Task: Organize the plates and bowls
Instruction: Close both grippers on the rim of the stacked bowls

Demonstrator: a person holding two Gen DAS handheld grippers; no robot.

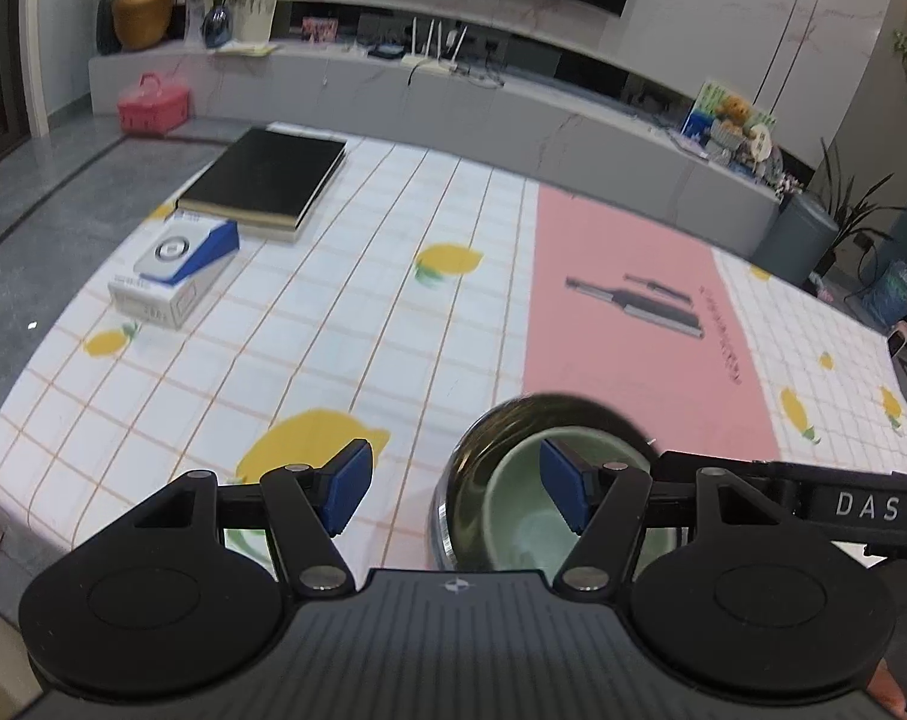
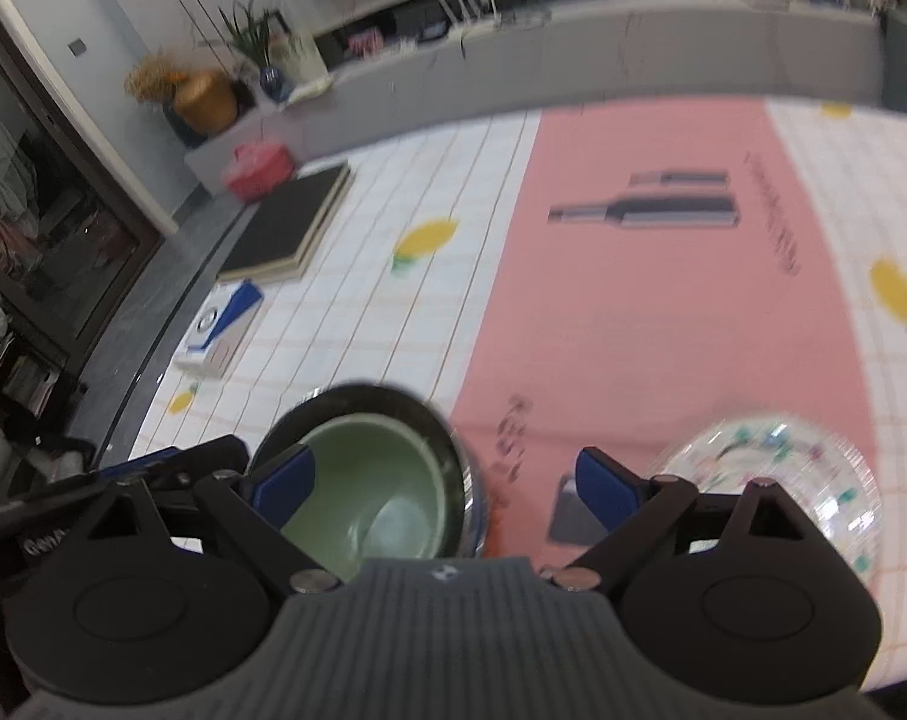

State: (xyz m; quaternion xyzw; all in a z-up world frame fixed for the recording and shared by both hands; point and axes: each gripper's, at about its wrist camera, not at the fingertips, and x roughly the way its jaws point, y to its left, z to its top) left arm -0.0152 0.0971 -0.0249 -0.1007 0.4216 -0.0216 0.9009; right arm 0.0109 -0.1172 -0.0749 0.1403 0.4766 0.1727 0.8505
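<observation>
Both tools are empty with jaws wide apart: my left tool (image 1: 454,489) hangs above the near edge of the surface (image 1: 345,312), and my right tool (image 2: 447,489) hangs just beside it. Nothing is between the pads of either one.

Closest to me is the steel bowl (image 2: 459,450), and the green bowl (image 2: 369,498) sits nested inside it. Nothing else is inside the green bowl. To the right, well apart from them, the patterned plate (image 2: 771,468) lies on the pink mat (image 2: 663,330); I cannot tell if it is one plate or a stack.

I think the risk is that the two tools are close together over the bowls, so one finger can knock the steel rim and push the nested pair toward the near edge. The views are also blurred, so aiming is less sure.

Farther away are the white box (image 1: 171,276) and the black book (image 1: 267,180).
</observation>
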